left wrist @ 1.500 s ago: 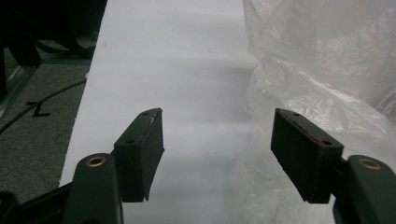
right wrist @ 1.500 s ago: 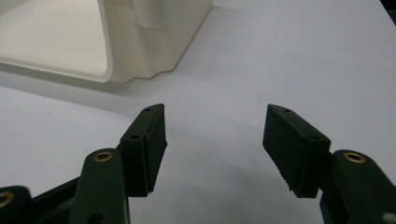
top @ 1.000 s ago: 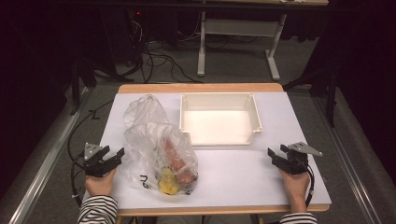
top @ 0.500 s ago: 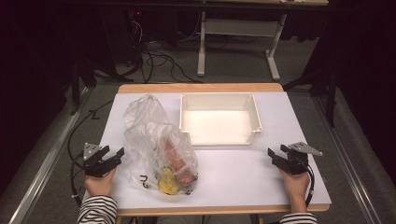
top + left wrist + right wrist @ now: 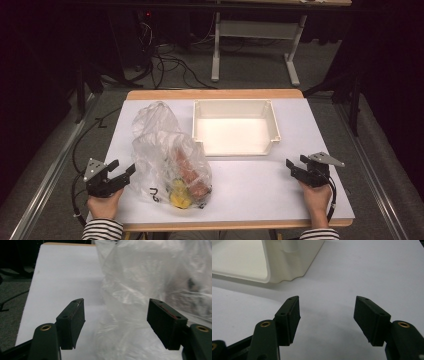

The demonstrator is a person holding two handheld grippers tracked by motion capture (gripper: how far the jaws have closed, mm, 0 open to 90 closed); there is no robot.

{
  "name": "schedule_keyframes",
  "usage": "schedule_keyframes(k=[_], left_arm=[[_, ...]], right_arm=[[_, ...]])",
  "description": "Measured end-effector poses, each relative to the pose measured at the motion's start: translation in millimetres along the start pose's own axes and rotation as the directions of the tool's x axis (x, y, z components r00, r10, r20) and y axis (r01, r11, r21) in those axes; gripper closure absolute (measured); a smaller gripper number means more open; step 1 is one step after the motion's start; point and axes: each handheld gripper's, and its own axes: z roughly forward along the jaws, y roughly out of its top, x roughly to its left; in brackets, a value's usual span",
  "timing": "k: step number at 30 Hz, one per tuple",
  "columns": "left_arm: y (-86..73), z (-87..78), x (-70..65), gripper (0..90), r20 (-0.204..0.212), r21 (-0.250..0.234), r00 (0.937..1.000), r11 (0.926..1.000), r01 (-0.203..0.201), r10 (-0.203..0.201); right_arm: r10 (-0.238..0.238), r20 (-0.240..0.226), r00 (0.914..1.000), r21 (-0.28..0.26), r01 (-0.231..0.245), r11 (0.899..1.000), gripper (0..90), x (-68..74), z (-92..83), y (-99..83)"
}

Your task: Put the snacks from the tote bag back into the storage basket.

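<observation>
High view: left claw [image 5: 122, 174], just widened, beside plastic bag [image 5: 167, 160]; right claw [image 5: 295, 167] apart on bare table [image 5: 250, 187].

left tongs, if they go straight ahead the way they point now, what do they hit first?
Most likely the clear plastic bag: it lies right ahead of the left tongs, whose jaws have just been opening, with film already showing between them. Depth is hard to judge; no pad seems to press on it.

My high view looks forward and down over the whole table [image 5: 280, 195]. My left gripper view sits low, close against the plastic bag [image 5: 150, 285]. My right gripper view faces the white bin [image 5: 274, 262] corner nearby.
</observation>
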Motion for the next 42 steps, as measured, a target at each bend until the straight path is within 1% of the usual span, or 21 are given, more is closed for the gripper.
schedule_keyframes(k=[1, 4, 6, 9, 13, 15, 16, 19, 20, 21, 22, 23, 24, 26, 27, 28, 37, 38, 39, 40, 42], left_arm=[[2.2, -4.5, -7.7, 30.4, 0.017, -0.004, 0.9997, 0.9998, -0.018, 0.018], [4.3, -9.0, -16.4, 29.5, 0.039, -0.006, 0.9985, 0.9992, -0.039, 0.039], [6.0, -13.0, -29.8, 28.7, 0.069, -0.009, 0.9951, 0.9975, -0.07, 0.07], [6.5, -12.9, -37.4, 27.0, 0.097, 0.004, 0.9918, 0.9964, -0.084, 0.083], [7.0, -7.2, -50.3, 24.6, 0.148, 0.029, 0.9832, 0.9933, -0.112, 0.107], [7.1, 1.4, -56.0, 22.9, 0.175, 0.056, 0.9778, 0.9903, -0.127, 0.115], [7.1, 1.4, -56.0, 22.4, 0.175, 0.056, 0.9778, 0.9903, -0.127, 0.115], [6.7, 11.6, -60.6, 20.8, 0.201, 0.096, 0.9721, 0.9852, -0.142, 0.121], [6.6, 14.9, -62.4, 20.8, 0.209, 0.111, 0.9698, 0.9822, -0.152, 0.126], [6.1, 21.5, -66.6, 20.9, 0.218, 0.138, 0.9646, 0.9738, -0.181, 0.148], [6.1, 21.5, -66.6, 20.9, 0.218, 0.138, 0.9646, 0.9738, -0.181, 0.148], [5.4, 28.0, -70.3, 21.0, 0.223, 0.163, 0.9596, 0.964, -0.21, 0.172], [4.9, 30.8, -71.9, 21.1, 0.228, 0.175, 0.9575, 0.9598, -0.219, 0.177], [4.2, 33.6, -73.4, 21.3, 0.23, 0.181, 0.9561, 0.9573, -0.226, 0.182], [2.9, 38.7, -75.3, 21.7, 0.236, 0.198, 0.9532, 0.9509, -0.238, 0.189], [2.9, 38.7, -75.3, 22.0, 0.236, 0.198, 0.9532, 0.9509, -0.238, 0.189], [-3.0, 51.9, -81.1, 27.3, 0.233, 0.243, 0.9484, 0.9315, -0.271, 0.215], [-4.2, 53.5, -82.4, 31.1, 0.228, 0.253, 0.9476, 0.926, -0.28, 0.224], [-4.2, 53.5, -82.4, 33.7, 0.228, 0.253, 0.9476, 0.926, -0.28, 0.224], [-4.8, 54.0, -82.7, 33.7, 0.229, 0.258, 0.945, 0.9214, -0.29, 0.233], [-6.4, 55.6, -84.3, 41.0, 0.231, 0.272, 0.9405, 0.9115, -0.308, 0.249]], right_arm=[[0.0, 0.0, 1.0, 0.0, 0.0, 1.0, 37.6, 0.0, -0.1, 0.0], [0.002, 0.002, 1.0, -0.002, -0.002, 1.0, 37.5, 0.6, -0.4, -0.2], [-0.004, 0.005, 1.0, -0.001, 0.004, 1.0, 37.4, 0.8, -0.4, -0.2], [-0.004, 0.006, 1.0, -0.002, 0.004, 1.0, 37.3, 1.1, -0.5, -0.2], [-0.003, 0.006, 1.0, -0.004, 0.003, 1.0, 37.2, 1.2, -0.6, -0.2], [-0.013, 0.007, 0.9999, -0.006, 0.013, 1.0, 37.1, 1.0, -0.5, -0.2], [-0.013, 0.008, 0.9999, -0.006, 0.013, 1.0, 37.0, 1.0, -0.5, -0.2], [-0.006, 0.009, 0.9999, -0.007, 0.007, 1.0, 36.9, 1.5, -0.8, -0.4], [-0.006, 0.01, 0.9999, -0.007, 0.006, 1.0, 36.9, 1.5, -0.8, -0.4], [-0.008, 0.009, 0.9999, -0.006, 0.009, 1.0, 36.9, 1.3, -0.7, -0.3], [-0.008, 0.009, 0.9999, -0.006, 0.009, 1.0, 36.9, 1.3, -0.7, -0.3], [-0.007, 0.01, 0.9999, -0.006, 0.007, 1.0, 36.9, 1.8, -0.8, -0.4], [-0.009, 0.011, 0.9999, -0.007, 0.009, 1.0, 36.9, 1.8, -0.7, -0.3], [-0.012, 0.011, 0.9999, -0.006, 0.012, 1.0, 36.9, 1.7, -0.6, -0.3], [-0.011, 0.011, 0.9999, -0.007, 0.011, 1.0, 36.8, 1.8, -0.7, -0.3], [-0.011, 0.011, 0.9999, -0.007, 0.011, 1.0, 36.8, 1.8, -0.7, -0.3], [-0.013, 0.012, 0.9998, -0.006, 0.013, 1.0, 36.6, 2.0, -0.6, -0.3], [-0.014, 0.012, 0.9998, -0.006, 0.014, 1.0, 36.6, 2.0, -0.6, -0.3], [-0.014, 0.012, 0.9998, -0.006, 0.014, 1.0, 36.6, 2.0, -0.6, -0.3], [-0.013, 0.012, 0.9998, -0.007, 0.013, 1.0, 36.5, 2.1, -0.7, -0.4], [-0.012, 0.013, 0.9998, -0.007, 0.012, 1.0, 36.4, 2.2, -0.7, -0.4]])
